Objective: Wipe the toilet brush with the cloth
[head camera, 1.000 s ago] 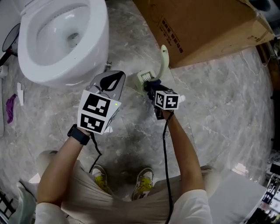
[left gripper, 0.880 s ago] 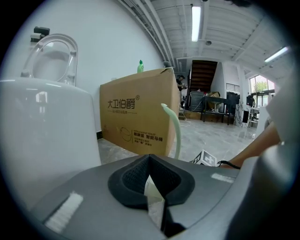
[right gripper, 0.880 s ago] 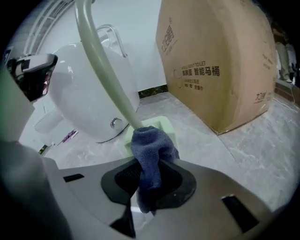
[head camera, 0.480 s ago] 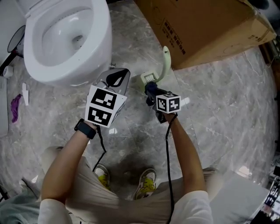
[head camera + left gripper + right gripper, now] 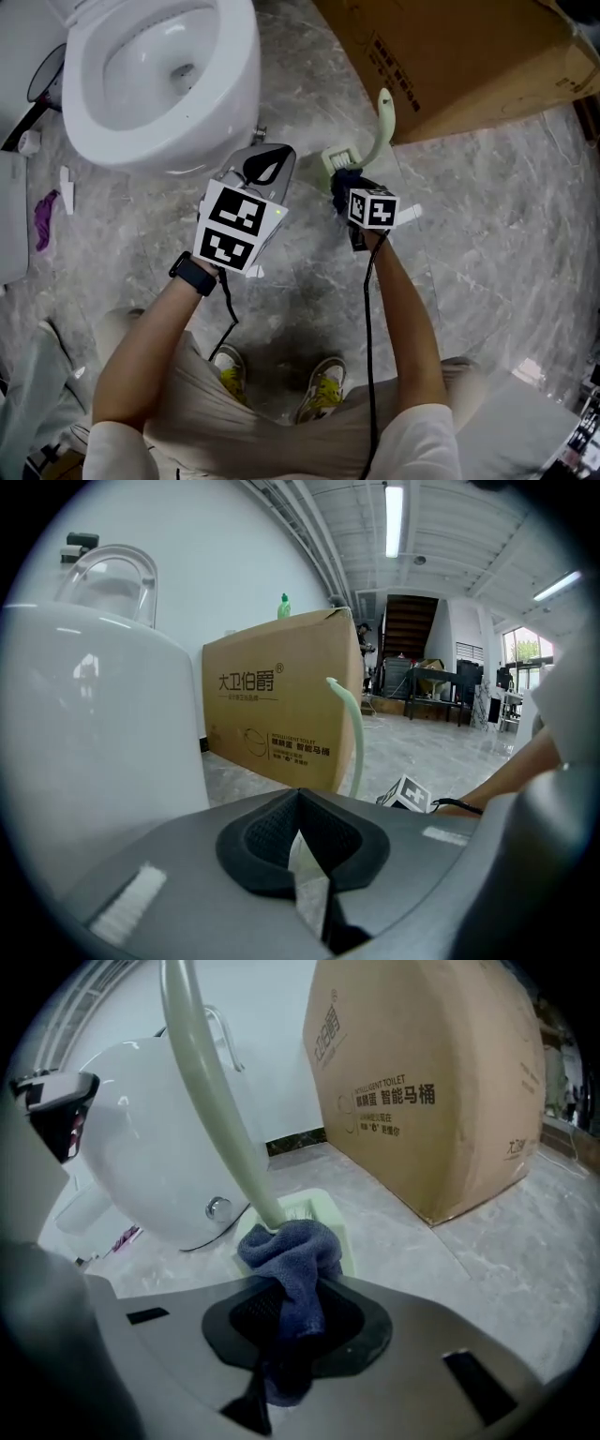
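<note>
A pale green toilet brush (image 5: 382, 120) stands in its holder (image 5: 339, 157) on the marble floor, between the toilet and the box. My right gripper (image 5: 349, 187) is shut on a dark blue cloth (image 5: 345, 178). The cloth (image 5: 291, 1252) is bunched against the bottom of the brush handle (image 5: 214, 1101), just above the holder (image 5: 328, 1215). My left gripper (image 5: 267, 169) hovers a little left of the holder, shut with nothing in it. In the left gripper view the curved handle (image 5: 356, 733) rises in front of the box, beyond the gripper (image 5: 302, 841).
A white toilet (image 5: 159, 75) stands close at the upper left, its bowl open. A large cardboard box (image 5: 469, 56) sits right behind the brush. A purple scrap (image 5: 44, 217) lies on the floor at far left. The person's shoes (image 5: 323, 389) are below.
The head view has shifted, so everything sits further right in it. Both grippers keep their places relative to the brush; the cloth stays at the handle's base.
</note>
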Action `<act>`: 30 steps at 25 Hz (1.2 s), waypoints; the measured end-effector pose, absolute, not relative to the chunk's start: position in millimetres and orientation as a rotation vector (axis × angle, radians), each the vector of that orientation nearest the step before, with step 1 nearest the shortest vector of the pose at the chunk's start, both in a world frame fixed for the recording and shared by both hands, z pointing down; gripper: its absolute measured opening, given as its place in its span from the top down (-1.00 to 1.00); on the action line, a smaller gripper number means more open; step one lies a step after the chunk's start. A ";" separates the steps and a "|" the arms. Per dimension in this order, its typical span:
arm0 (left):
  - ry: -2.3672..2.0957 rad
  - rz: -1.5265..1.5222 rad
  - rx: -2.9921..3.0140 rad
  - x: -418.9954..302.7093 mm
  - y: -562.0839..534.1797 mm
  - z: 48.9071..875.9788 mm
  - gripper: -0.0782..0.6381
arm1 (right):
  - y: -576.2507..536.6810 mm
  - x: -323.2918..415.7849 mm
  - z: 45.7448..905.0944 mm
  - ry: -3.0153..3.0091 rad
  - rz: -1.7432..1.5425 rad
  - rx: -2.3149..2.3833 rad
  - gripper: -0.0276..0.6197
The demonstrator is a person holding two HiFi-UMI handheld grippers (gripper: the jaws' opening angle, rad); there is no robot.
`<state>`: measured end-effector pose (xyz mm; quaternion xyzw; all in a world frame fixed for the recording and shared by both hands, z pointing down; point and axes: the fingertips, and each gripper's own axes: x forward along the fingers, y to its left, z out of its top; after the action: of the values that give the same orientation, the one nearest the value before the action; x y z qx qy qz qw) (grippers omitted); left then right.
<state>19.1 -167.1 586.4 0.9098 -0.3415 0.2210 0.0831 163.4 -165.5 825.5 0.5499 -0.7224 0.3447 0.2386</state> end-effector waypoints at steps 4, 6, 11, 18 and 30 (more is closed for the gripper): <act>-1.014 0.664 2.714 17.1 -166.4 588.9 0.78 | -169.8 155.3 826.4 -1.951 1.087 1.558 0.71; -1.016 0.656 2.711 16.9 -167.4 588.9 0.78 | -170.1 141.9 825.3 -1.962 1.170 1.542 0.71; -1.022 0.657 2.706 12.8 -169.6 590.6 0.78 | -169.5 124.7 826.0 -1.975 1.175 1.507 0.71; -1.024 0.630 2.706 10.4 -171.0 585.7 0.78 | -180.4 146.6 800.9 -2.005 0.918 1.629 0.71; -0.998 0.655 2.724 9.3 -162.4 589.4 0.78 | -179.1 135.9 823.1 -1.966 1.033 1.614 0.71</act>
<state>9.3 -162.4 589.4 0.9127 -0.3344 0.2195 0.0837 135.9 -179.1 823.1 0.5765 -0.7022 0.3687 0.1968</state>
